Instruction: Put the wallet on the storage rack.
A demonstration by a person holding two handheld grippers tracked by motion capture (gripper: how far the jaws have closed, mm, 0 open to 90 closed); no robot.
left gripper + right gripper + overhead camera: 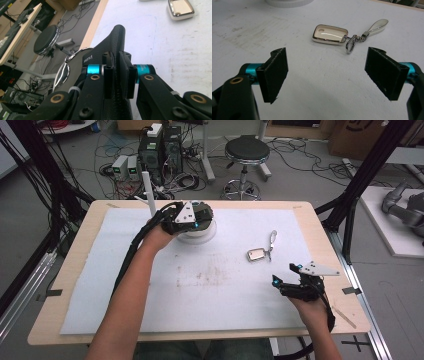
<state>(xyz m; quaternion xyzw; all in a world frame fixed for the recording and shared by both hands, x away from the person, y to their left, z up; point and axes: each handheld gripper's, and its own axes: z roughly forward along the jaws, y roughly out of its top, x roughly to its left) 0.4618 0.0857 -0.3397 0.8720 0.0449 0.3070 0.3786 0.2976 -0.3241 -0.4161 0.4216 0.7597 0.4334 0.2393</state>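
Biggest risk, judged from here: a tilt or swing of the dark round piece (205, 211), held only by its black handle (117, 37) and so hanging all to one side of the grip; could twist between the pads and land crooked on the white round base (202, 237) beneath, or slide off it onto the white mat (225, 290). Next: a knock against that base during any lowering, enough to shove it toward the far table edge nearby. Lesser: a slip of the grainy handle if pinched too near its end, though gripped fairly deep as seen in the left gripper view. Least: trouble from the other side, with the right gripper (283, 273) released, jaws wide apart and nothing between them, low over the mat, well apart from the base and facing the key fob (329, 34); only a stray nudge of fob or pale strap (377, 25) to fear. Left gripper (117, 75) clenched on the handle, pads pressed flat on both faces. As for looks: round and dark in the high view, at the far left part of the mat, right above the base, touching or not impossible to tell; edged with a bright chrome rim (62, 70); handle black, flat, textured like leather or moulded plastic, rounded at the tip, with small pale lettering too tiny to read
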